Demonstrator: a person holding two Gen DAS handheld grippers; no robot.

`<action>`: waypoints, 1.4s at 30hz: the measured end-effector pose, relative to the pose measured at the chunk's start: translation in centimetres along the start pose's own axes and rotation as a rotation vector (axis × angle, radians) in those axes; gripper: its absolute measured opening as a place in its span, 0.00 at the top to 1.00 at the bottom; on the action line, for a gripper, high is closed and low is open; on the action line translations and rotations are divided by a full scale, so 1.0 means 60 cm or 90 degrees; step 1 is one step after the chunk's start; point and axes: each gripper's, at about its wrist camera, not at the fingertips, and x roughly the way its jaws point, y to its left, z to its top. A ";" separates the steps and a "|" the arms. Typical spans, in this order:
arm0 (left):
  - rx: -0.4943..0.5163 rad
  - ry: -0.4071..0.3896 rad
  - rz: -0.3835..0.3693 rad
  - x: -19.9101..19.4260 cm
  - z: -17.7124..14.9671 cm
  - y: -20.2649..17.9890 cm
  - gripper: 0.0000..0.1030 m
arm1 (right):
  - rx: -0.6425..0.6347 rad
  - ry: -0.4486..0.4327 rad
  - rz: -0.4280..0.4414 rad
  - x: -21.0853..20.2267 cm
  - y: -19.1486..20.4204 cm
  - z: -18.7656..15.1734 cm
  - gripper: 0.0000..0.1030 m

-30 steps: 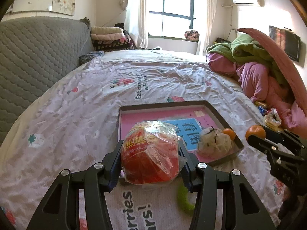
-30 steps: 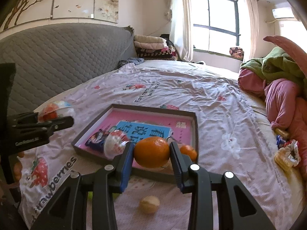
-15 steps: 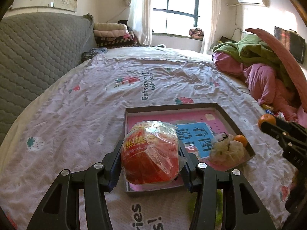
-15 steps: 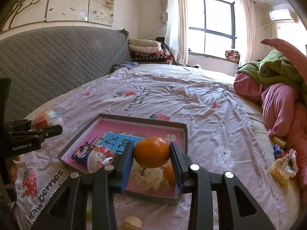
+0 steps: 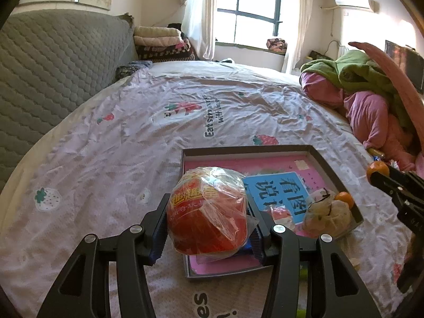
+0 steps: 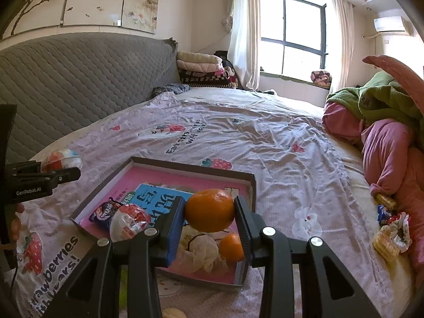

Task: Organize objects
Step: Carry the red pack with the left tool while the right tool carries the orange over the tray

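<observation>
My left gripper (image 5: 208,218) is shut on a red snack in clear wrap (image 5: 208,213), held over the near left corner of a shallow grey box (image 5: 249,149) with a pink and blue book inside. My right gripper (image 6: 209,216) is shut on an orange (image 6: 210,213), above the box's (image 6: 190,165) near right part. Inside the box lie a second small orange (image 6: 231,247), a pale bagged bun (image 6: 200,249), a red-and-white wrapped ball (image 6: 129,222) and a dark snack packet (image 6: 102,213). Each gripper shows at the edge of the other's view: right gripper (image 5: 381,176), left gripper (image 6: 57,167).
The box rests on a strawberry-print bedsheet (image 5: 132,137). A grey quilted headboard (image 6: 66,79) runs along the left. Pink and green bedding (image 6: 384,122) is heaped on the right, with loose wrapped snacks (image 6: 389,235) beside it. A pale round item (image 6: 172,312) lies on the sheet near me.
Both grippers have moved forward over the box with their loads still held. The box now sits nearer and lower in both views.
</observation>
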 end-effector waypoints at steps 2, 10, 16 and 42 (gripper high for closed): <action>-0.002 0.010 -0.002 0.011 -0.005 0.001 0.48 | 0.000 0.002 -0.001 0.002 0.000 -0.004 0.63; -0.001 0.033 0.002 0.041 -0.022 0.003 0.48 | -0.002 0.027 -0.005 0.022 -0.002 -0.021 0.63; 0.007 0.046 0.005 0.053 -0.031 -0.003 0.48 | -0.004 0.044 -0.009 0.035 0.000 -0.034 0.63; 0.016 0.083 0.006 0.085 -0.067 -0.010 0.48 | -0.016 0.098 -0.017 0.081 0.004 -0.068 0.62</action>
